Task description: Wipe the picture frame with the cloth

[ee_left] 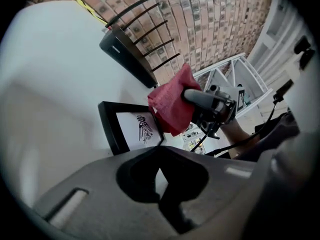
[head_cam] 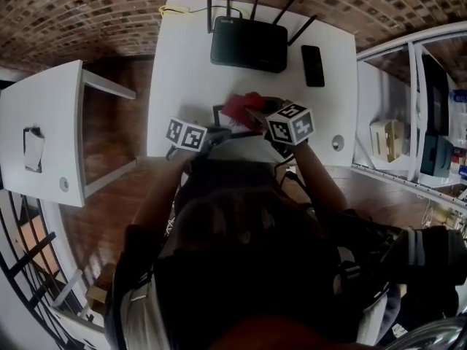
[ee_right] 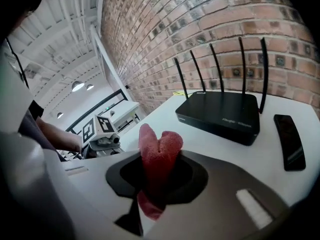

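Picture frame [ee_left: 131, 129] sits on the white table [ee_left: 60, 84], in front of the router [ee_right: 220, 115]. Right gripper [ee_right: 156, 171] is clamped on a bunched red cloth [ee_right: 159, 146], also in front of the router. Left gripper [ee_left: 161, 156] jaws fully together.

In the head view the cloth [head_cam: 243, 108] covers nearly all of the picture frame [head_cam: 217, 112]; only a dark sliver at its 9 o'clock side shows. In the left gripper view the cloth hides the frame's 2 o'clock corner. The router's [ee_right: 222, 115] front lettering is too small to read.
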